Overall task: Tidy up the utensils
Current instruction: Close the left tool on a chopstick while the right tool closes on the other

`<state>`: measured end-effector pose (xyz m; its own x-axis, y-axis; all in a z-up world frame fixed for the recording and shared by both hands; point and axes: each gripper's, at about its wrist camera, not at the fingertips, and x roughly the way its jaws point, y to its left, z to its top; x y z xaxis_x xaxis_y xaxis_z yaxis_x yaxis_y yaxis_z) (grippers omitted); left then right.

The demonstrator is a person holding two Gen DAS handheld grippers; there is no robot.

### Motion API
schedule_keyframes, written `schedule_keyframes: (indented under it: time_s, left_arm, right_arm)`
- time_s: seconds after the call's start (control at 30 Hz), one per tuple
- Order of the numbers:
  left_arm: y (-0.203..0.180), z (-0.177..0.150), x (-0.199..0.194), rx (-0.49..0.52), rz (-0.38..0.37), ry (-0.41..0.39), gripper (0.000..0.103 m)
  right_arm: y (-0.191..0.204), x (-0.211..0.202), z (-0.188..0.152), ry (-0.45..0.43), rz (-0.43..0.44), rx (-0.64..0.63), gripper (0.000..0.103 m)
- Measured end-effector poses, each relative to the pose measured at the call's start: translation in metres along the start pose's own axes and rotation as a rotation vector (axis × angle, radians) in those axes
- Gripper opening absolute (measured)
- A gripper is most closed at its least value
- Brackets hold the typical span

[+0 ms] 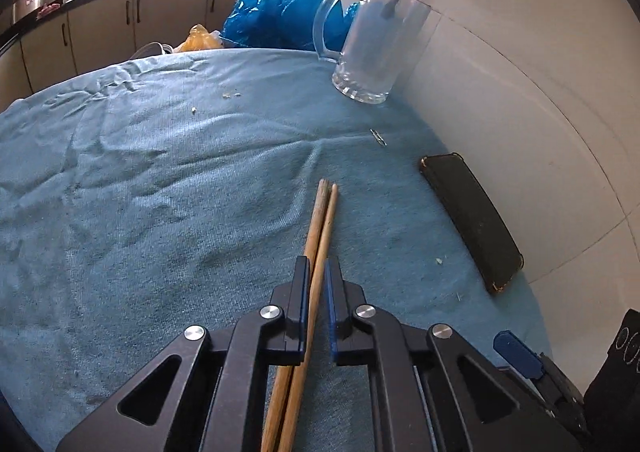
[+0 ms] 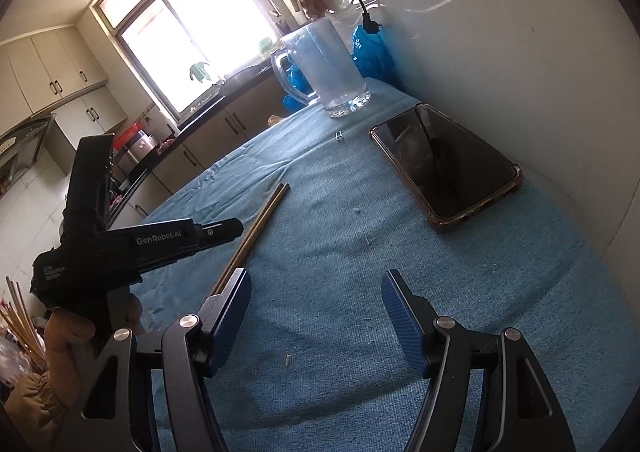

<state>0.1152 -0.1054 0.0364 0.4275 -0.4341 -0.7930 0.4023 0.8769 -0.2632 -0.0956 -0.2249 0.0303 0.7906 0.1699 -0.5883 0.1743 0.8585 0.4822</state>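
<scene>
Two wooden chopsticks lie side by side on the blue cloth, running between the fingers of my left gripper. Its jaws stand narrowly apart around them, with a small gap on the right side; I cannot tell if they press the sticks. The chopsticks also show in the right wrist view, left of my right gripper, which is open and empty above the cloth. A clear glass mug stands empty at the far right by the wall, also in the right wrist view.
A dark phone in a case lies by the white wall on the right. A small metal clip lies near the mug. Blue plastic bags sit behind the table. More chopsticks stand off the table at far left.
</scene>
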Motion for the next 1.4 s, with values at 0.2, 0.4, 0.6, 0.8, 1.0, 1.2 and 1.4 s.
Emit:
schedule_keyframes:
  time_s: [0.2,0.4,0.6,0.8,1.0,1.2,1.4]
  left_arm:
    - [-0.007,-0.005,0.009,0.079,0.1,0.032,0.007]
    - [-0.013,-0.009,0.009,0.127,0.138,0.038,0.007]
    - [-0.029,-0.016,0.012,0.255,0.292,0.048,0.001]
    - [0.002,-0.025,0.003,0.192,0.369,0.043,0.0]
    - [0.042,-0.034,-0.04,0.037,0.291,-0.007,0.0]
    - [0.032,-0.061,-0.079,0.011,0.239,-0.077,0.0]
    - [0.025,-0.083,-0.091,0.042,0.216,-0.063,0.0]
  right_arm:
    - [-0.001,0.002,0.001,0.004,0.002,-0.001,0.072]
    - [-0.002,0.003,0.001,0.008,0.002,0.006,0.072]
    - [-0.004,0.005,0.002,0.017,0.0,0.011,0.072]
    - [-0.006,0.007,0.002,0.021,-0.003,0.026,0.072]
    - [-0.004,0.014,0.004,0.072,-0.004,0.021,0.072]
    - [0.032,0.042,0.035,0.229,0.097,-0.025,0.064]
    - [0.054,0.11,0.057,0.364,-0.018,-0.09,0.031]
